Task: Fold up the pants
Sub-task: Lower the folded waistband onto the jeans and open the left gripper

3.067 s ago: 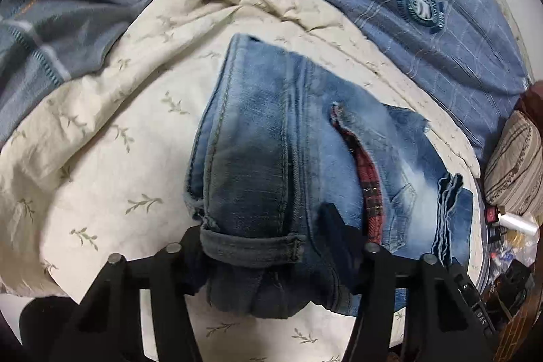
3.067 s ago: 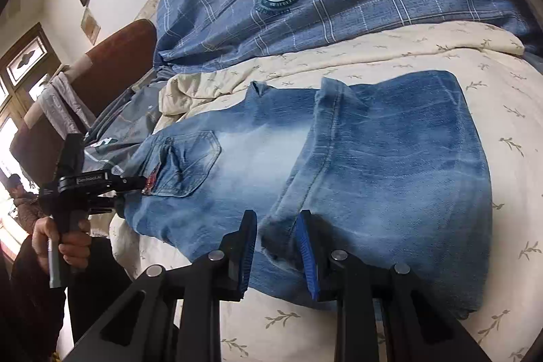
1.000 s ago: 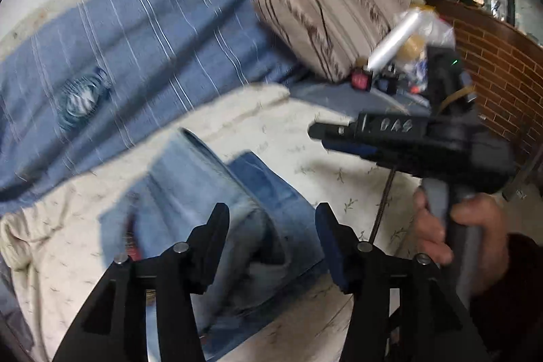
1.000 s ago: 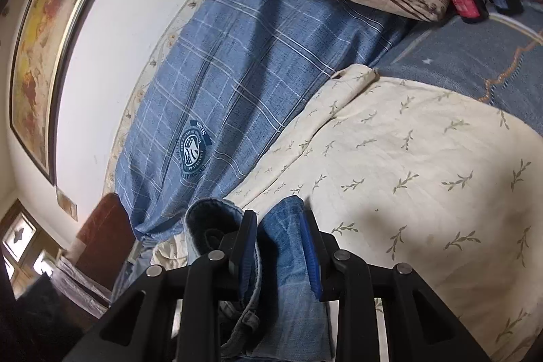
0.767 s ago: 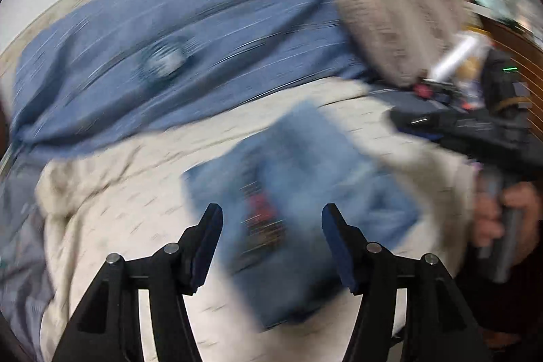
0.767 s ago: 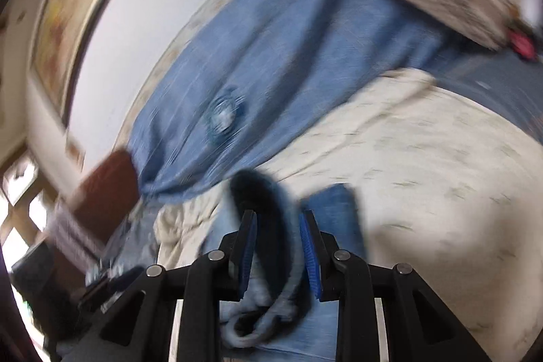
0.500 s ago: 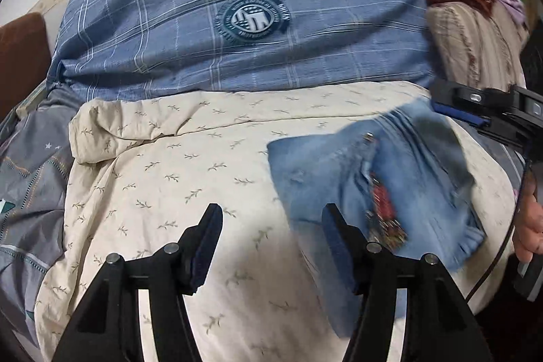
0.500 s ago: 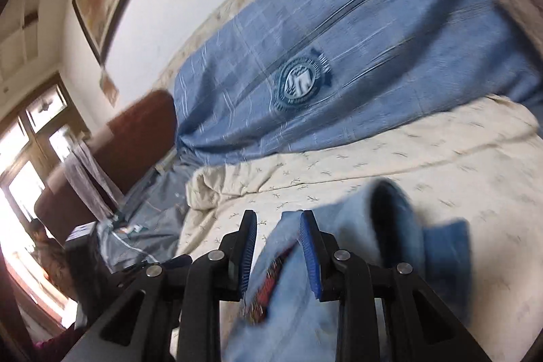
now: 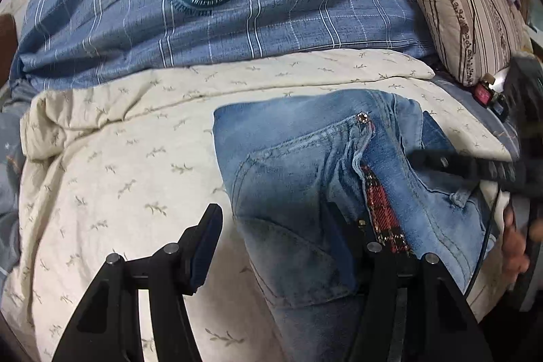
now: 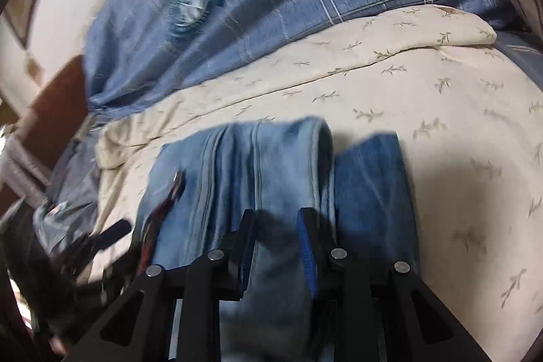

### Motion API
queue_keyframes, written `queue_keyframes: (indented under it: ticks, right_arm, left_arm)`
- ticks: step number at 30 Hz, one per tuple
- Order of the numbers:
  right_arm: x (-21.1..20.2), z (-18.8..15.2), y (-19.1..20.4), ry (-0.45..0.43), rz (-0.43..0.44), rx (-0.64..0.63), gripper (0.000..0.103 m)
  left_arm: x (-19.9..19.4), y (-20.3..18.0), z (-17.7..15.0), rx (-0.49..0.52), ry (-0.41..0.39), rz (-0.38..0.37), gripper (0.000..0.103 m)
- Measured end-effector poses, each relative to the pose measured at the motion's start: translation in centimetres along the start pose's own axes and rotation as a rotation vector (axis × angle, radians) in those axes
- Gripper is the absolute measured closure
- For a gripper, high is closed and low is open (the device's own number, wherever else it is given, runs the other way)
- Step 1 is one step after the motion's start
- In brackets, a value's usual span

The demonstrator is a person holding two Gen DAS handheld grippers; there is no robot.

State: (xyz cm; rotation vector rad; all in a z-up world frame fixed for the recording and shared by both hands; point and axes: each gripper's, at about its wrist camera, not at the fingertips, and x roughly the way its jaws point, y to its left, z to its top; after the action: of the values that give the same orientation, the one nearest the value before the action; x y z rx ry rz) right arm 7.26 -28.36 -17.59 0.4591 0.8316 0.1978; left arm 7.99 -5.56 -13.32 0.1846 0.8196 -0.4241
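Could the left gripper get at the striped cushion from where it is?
Probably yes. The left gripper hangs with open jaws over the folded jeans, nothing in them, and only bedding lies between it and the striped cushion, though the right gripper crosses near that path.

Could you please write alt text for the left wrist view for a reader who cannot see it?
Folded blue jeans with a red plaid trim lie on a cream leaf-print quilt. The left claw stands open over their near edge. A blue plaid pillow lies behind.
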Motion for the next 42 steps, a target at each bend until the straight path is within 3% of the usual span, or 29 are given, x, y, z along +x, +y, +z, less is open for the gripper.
queue_keyframes:
  ticks: [5, 10, 16, 19, 22, 27, 30, 35, 38, 42]
  right_arm:
    - [-1.3, -2.5, 0.5, 0.002, -0.057, -0.055, 0.074]
    - [-2.5, -4.2, 0.1, -0.014, -0.028, -0.038, 0.074]
    - [-3.6, -4.8, -0.1, -0.058, -0.009, -0.040, 0.074]
    - [-4.7, -3.9, 0.7, -0.068, -0.023, -0.049, 0.074]
    - [-6.9, -2.6, 2.0, -0.160, 0.004, -0.111, 0.074]
    - [-6.8, 1.4, 3.9, -0.166, 0.016, -0.144, 0.074]
    - [-4.8, 3.4, 4.4, -0.143, 0.017, -0.140, 0.074]
    - [-0.4, 4.6, 1.9, -0.031, 0.035, -0.044, 0.074]
    - [1.4, 4.2, 0.0, 0.023, 0.031, 0.012, 0.074]
    - [2.5, 3.8, -0.3, 0.040, 0.013, -0.020, 0.074]
  left_arm:
    - [-0.5, -1.0, -1.2, 0.037, -0.022, 0.023, 0.042]
    - [-0.4, -2.2, -2.1, 0.098, -0.063, 0.088, 0.041]
    - [-0.7, -0.8, -0.5, 0.019, 0.035, 0.054, 0.035]
    - [-2.1, -1.0, 0.2, 0.052, 0.021, 0.029, 0.032]
    - [-3.5, -2.0, 1.9, 0.146, -0.057, 0.076, 0.026]
    - [-2.7, -2.9, 5.5, 0.201, -0.098, 0.109, 0.024]
    - [0.0, -3.2, 7.3, 0.186, -0.046, 0.120, 0.024]
    - [5.6, -2.7, 8.0, 0.099, 0.114, 0.069, 0.024]
    - [7.1, -2.4, 7.4, 0.056, 0.129, 0.054, 0.023]
    - [8.1, -2.8, 7.3, 0.075, 0.146, 0.082, 0.017]
